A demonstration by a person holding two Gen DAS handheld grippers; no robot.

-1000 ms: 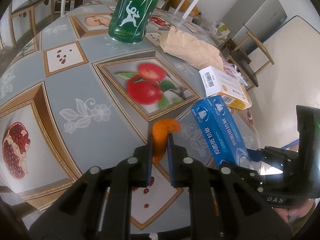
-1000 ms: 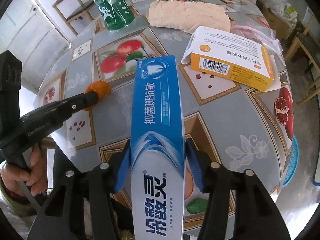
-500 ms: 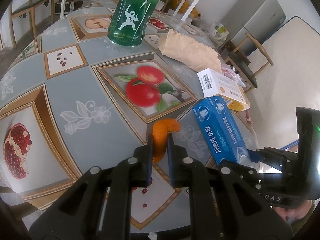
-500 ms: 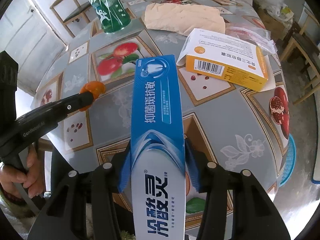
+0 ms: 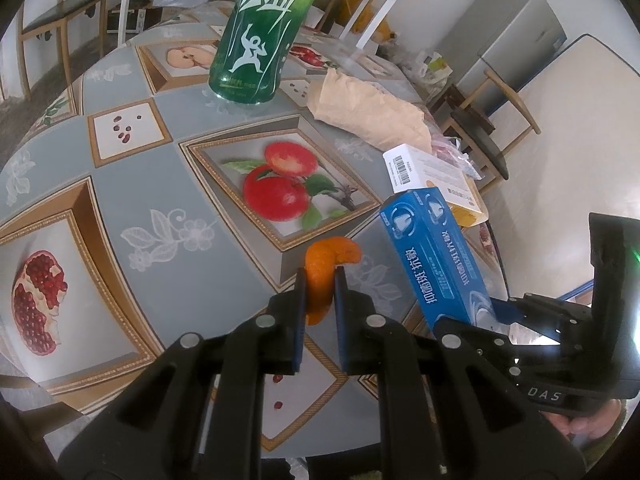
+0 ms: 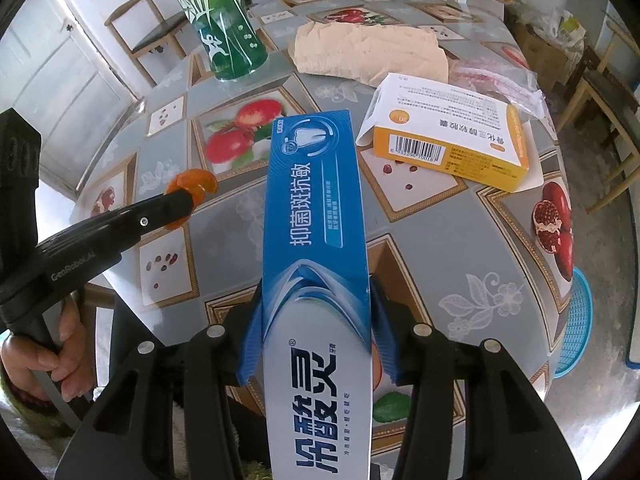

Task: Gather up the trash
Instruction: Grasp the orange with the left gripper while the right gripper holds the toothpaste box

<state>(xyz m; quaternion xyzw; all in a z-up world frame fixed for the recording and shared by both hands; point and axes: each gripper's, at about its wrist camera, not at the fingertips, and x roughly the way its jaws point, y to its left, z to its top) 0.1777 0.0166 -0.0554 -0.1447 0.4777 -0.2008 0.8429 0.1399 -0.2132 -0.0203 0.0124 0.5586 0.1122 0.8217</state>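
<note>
Fruit-print oilcloth covers the round desk [image 5: 132, 184], with chairs and a grey cabinet in the background. At lower centre of the left wrist view, the left tool [image 5: 320, 280] is clamped on a curl of orange peel [image 5: 324, 264], held above the cloth. The right tool [image 6: 316, 320] grips a blue toothpaste box [image 6: 316, 208] by its long sides, the box running up the middle of the frame; its jaws have just been closing a little on the box. Still on the desk are a green bottle [image 6: 224, 36] at upper left, a crumpled paper bag [image 6: 368, 52] at top centre, and an orange-and-white carton [image 6: 448, 132] at upper right, with a clear plastic wrapper [image 6: 500, 76] just behind it. A blue basket [image 6: 576, 320] sits on the floor at the right edge.

Risks from here: the peel is pinched only at its narrow middle, so a jolt could let it slide out. The box is light and likely hollow; a harder squeeze could crush it, and its long overhang could catch the carton or swing into the left tool, which is near.
</note>
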